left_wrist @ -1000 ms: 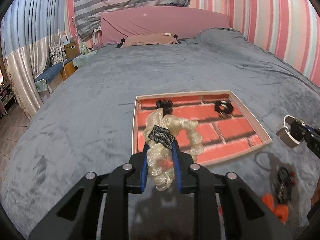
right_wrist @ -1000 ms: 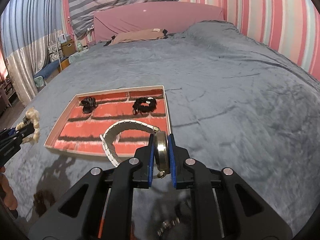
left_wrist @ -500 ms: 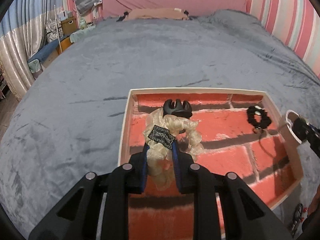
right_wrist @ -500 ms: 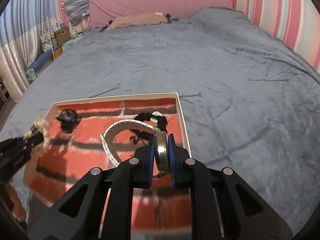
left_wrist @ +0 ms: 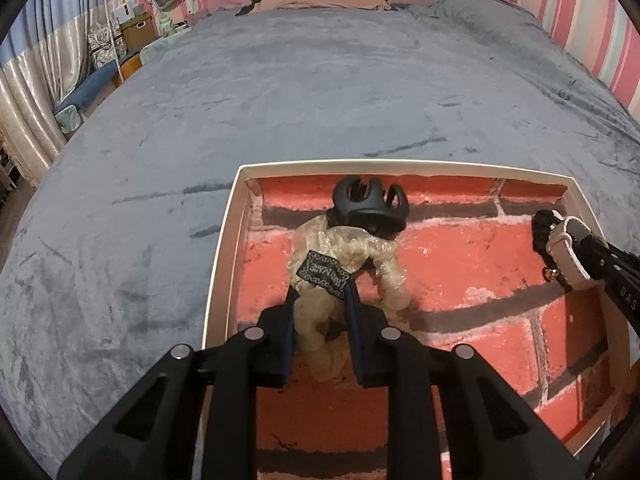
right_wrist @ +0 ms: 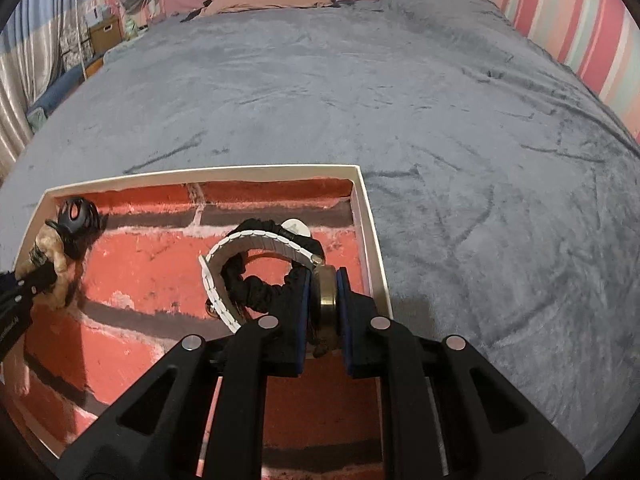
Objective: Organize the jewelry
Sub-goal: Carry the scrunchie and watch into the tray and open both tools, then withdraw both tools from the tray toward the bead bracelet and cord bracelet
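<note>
The bed (left_wrist: 280,80), covered in a grey blanket, carries a shallow tray (left_wrist: 224,248) with a white rim and a red brick-pattern floor. A second ago both grippers were short of the tray, over the blanket; now both hang over its floor, lower and tilted more steeply down, so the two pieces appear to be at the point of delivery and, in my judgement, only the release remains. The left gripper (left_wrist: 320,320) is clenched on a cream scrunchie (left_wrist: 344,248) bearing a dark label; the scrunchie hangs between the pads over the tray's near-left area, its far end against or just beside a black hair claw (left_wrist: 368,200) lying at the back wall. Whether the scrunchie touches the floor cannot be told. The right gripper (right_wrist: 324,304) is nearly closed, grasping a watch (right_wrist: 324,292) by its gold-coloured case, edge-on between the pads; the white strap (right_wrist: 256,240) arcs out to the left over a black scrunchie (right_wrist: 264,288) lying near the tray's right wall.
</note>
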